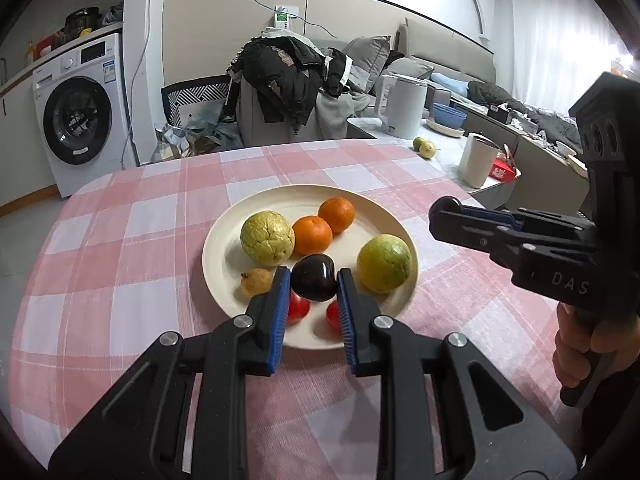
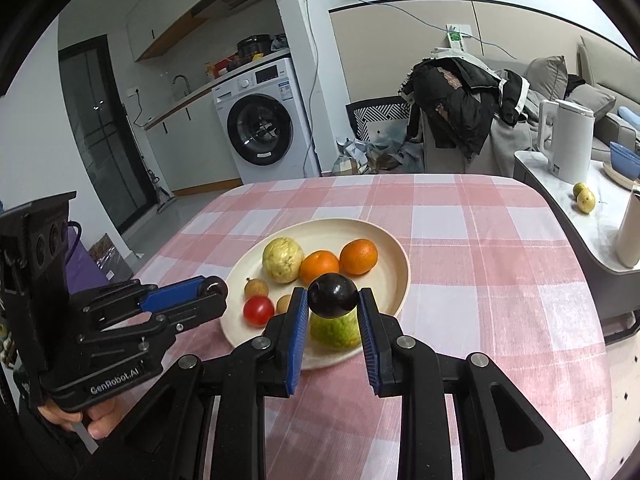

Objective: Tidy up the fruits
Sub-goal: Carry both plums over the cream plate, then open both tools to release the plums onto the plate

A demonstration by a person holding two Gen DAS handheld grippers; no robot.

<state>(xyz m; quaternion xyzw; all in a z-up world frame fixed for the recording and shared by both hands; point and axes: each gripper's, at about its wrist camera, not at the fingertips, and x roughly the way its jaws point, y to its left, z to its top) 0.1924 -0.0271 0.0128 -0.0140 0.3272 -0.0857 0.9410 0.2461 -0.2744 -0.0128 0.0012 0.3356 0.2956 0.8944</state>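
A cream plate [image 1: 248, 216] [image 2: 396, 264] on the pink checked tablecloth holds two yellow-green guavas [image 1: 267, 237] [image 1: 383, 258], two oranges [image 1: 312, 234] [image 1: 337, 213], two red tomatoes [image 1: 298, 307], and small brown fruits [image 1: 256, 281]. My left gripper [image 1: 313, 280] is shut on a dark plum [image 1: 314, 282], just above the plate's near side. My right gripper [image 2: 333, 297] is shut on another dark plum [image 2: 332, 295], held above the near guava [image 2: 335, 330]. The left gripper also shows in the right wrist view [image 2: 212, 290], and the right gripper shows in the left wrist view [image 1: 448, 220].
A side counter at right carries a white kettle [image 1: 402, 104], a white cup [image 1: 478, 160], blue bowls [image 1: 448, 114] and two small green fruits [image 1: 424, 146]. A clothes-draped chair [image 1: 288, 92] stands beyond the table's far edge. A washing machine [image 1: 80, 116] stands far left.
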